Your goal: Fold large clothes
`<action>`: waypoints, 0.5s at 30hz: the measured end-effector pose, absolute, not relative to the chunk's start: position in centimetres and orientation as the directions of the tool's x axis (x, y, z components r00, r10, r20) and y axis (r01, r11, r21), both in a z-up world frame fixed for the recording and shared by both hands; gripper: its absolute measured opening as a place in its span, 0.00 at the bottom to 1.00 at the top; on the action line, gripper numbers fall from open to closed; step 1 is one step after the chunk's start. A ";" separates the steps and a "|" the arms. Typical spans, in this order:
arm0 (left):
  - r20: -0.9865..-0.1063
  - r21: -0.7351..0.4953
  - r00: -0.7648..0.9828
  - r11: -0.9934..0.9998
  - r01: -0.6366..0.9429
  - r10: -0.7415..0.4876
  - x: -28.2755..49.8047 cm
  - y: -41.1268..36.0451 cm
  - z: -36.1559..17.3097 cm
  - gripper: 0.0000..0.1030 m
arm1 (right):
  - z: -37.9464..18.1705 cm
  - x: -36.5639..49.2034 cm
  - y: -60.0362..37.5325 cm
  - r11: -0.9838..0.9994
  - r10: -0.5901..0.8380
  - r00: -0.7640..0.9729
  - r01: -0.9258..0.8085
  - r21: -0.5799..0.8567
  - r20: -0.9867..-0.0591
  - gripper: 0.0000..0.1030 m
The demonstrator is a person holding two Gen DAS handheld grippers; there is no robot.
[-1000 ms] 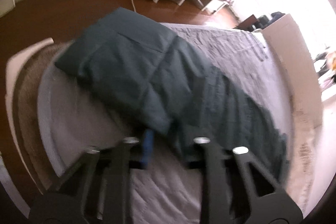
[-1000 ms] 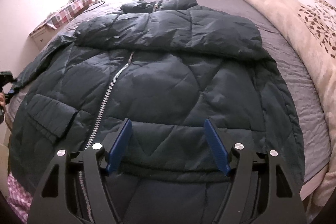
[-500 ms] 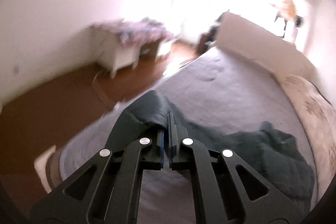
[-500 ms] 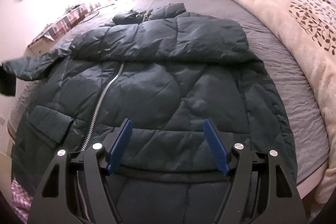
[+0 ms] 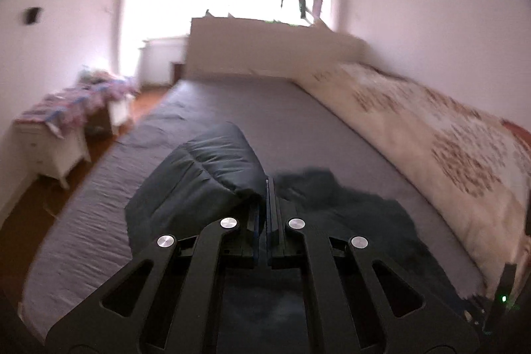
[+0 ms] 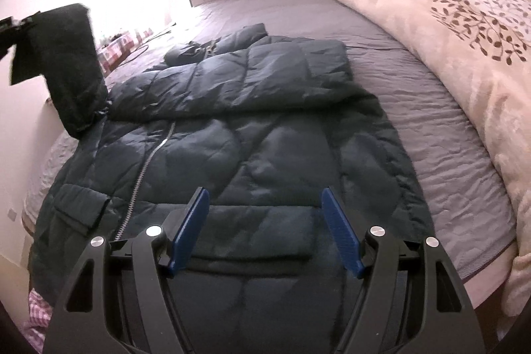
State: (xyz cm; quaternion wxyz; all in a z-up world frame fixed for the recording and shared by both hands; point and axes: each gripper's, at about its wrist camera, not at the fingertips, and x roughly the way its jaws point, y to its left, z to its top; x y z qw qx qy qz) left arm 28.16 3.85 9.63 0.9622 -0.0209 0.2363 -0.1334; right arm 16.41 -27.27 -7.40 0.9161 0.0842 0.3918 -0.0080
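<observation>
A dark green puffer jacket point(image 6: 265, 135) lies zipper-up on the grey bed sheet point(image 6: 448, 138). One sleeve point(image 6: 282, 68) is folded across its chest. The other sleeve point(image 6: 69, 65) hangs lifted at the jacket's left edge, its cuff pinched in my left gripper point(image 5: 268, 188), which is shut on it; in the left wrist view the sleeve point(image 5: 205, 175) bulges left of the closed fingers. My right gripper point(image 6: 264, 192) hovers over the jacket's lower front, near a pocket flap, open with nothing between its blue pads point(image 6: 189, 228).
A cream duvet point(image 6: 464, 22) with a leaf print lies along the bed's right side. The white headboard point(image 5: 265, 48) stands at the far end. A white nightstand point(image 5: 49, 148) with a checked cloth stands on the wooden floor left of the bed.
The left gripper has shut on the sleeve cuff, rolled upright and lifted it off the bed's edge. The right gripper stayed open and shifted slightly over the jacket.
</observation>
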 end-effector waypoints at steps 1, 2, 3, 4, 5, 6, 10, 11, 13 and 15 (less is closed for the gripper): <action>-0.474 -0.105 0.832 0.957 0.271 -0.288 28.5 2.5 8.6 0.02 | -7.4 16.3 -27.6 0.985 0.049 0.695 0.084 0.149 -0.718 0.68; -0.502 -0.111 0.808 0.950 0.293 -0.308 28.9 1.2 7.5 0.02 | -7.4 16.2 -27.9 0.985 0.048 0.695 0.087 0.150 -0.717 0.68; -0.532 -0.116 0.784 0.944 0.308 -0.321 29.5 -0.3 6.2 0.02 | -7.5 16.1 -28.3 0.984 0.047 0.695 0.093 0.154 -0.717 0.68; -0.556 -0.120 0.763 0.941 0.316 -0.328 30.0 -1.0 5.1 0.02 | -7.6 16.1 -28.6 0.983 0.047 0.696 0.096 0.158 -0.717 0.68; -0.587 -0.125 0.737 0.937 0.325 -0.334 30.4 -2.1 3.5 0.02 | -7.7 16.0 -28.9 0.982 0.046 0.695 0.101 0.160 -0.717 0.68; -0.609 -0.125 0.719 0.936 0.330 -0.335 30.2 -2.9 2.2 0.02 | -7.9 16.0 -29.3 0.981 0.045 0.693 0.106 0.164 -0.719 0.68; -0.677 -0.138 0.656 0.933 0.331 -0.333 30.8 -5.5 -2.0 0.02 | -8.4 16.0 -30.1 0.977 0.050 0.685 0.118 0.178 -0.727 0.68; -0.690 -0.147 0.642 0.933 0.329 -0.335 30.6 -6.1 -3.0 0.03 | -8.5 16.0 -30.2 0.977 0.050 0.683 0.119 0.179 -0.728 0.68; -0.732 -0.185 0.589 0.931 0.314 -0.343 30.7 -6.6 -4.7 0.17 | -8.8 16.1 -30.4 0.974 0.057 0.678 0.124 0.190 -0.733 0.68; -0.770 -0.254 0.511 0.918 0.303 -0.382 30.7 -6.6 -6.0 0.62 | -9.0 16.3 -30.5 0.971 0.065 0.672 0.127 0.202 -0.738 0.68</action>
